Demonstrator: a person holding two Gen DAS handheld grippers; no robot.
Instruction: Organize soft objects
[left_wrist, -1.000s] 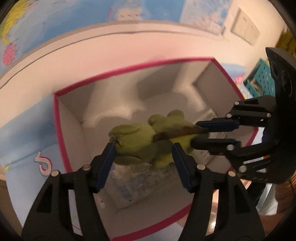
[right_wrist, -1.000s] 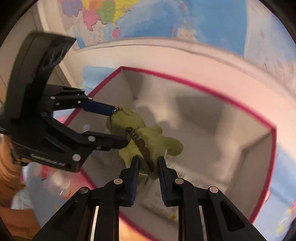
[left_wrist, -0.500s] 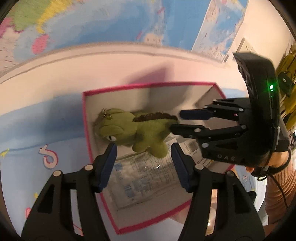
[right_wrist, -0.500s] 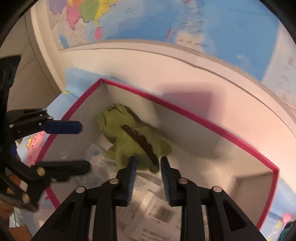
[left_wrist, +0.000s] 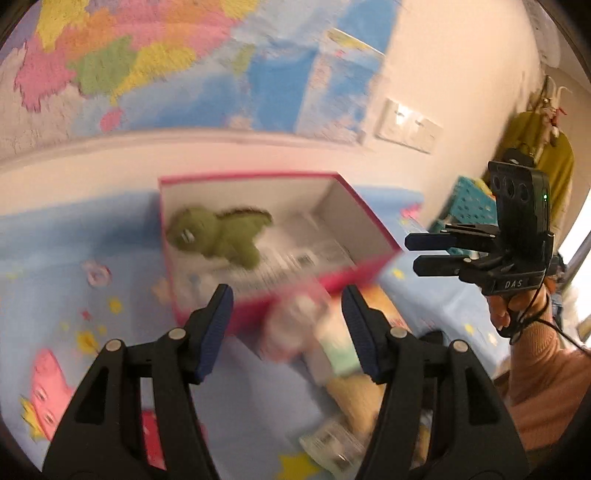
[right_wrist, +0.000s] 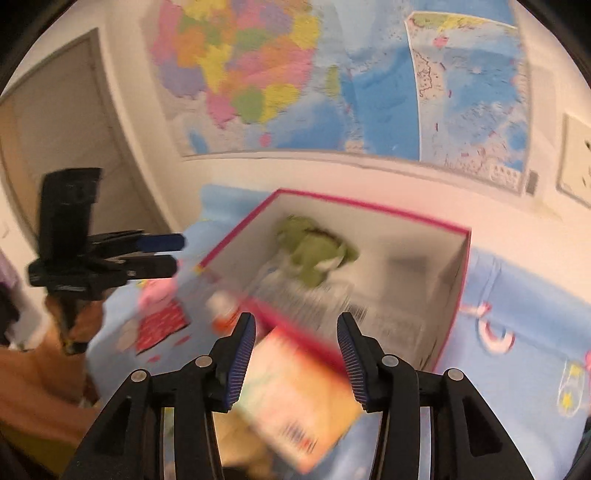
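Plush dinosaur (left_wrist: 218, 236) lies in the pink-rimmed box (left_wrist: 369, 218), long axis across it. My left gripper (left_wrist: 286, 330) hangs apart and empty, dinosaur at 11 o'clock; right gripper (right_wrist: 295, 350), jaws just opened, sees it at 12, equally near.

The green plush dinosaur toy (left_wrist: 218, 236) ahead of the left gripper (left_wrist: 286, 332) looks like fuzzy, matt cloth with a darker felt-like ridge. It lies in a pink-rimmed white cardboard box (left_wrist: 369, 221) with smooth, matt walls, on printed paper sheets (left_wrist: 295, 258). The blue cartoon-printed cloth cover (left_wrist: 44, 258) beneath looks soft and matt. Both grippers are matt black plastic with ribbed blue pads (right_wrist: 242, 354) and small shiny metal pins.
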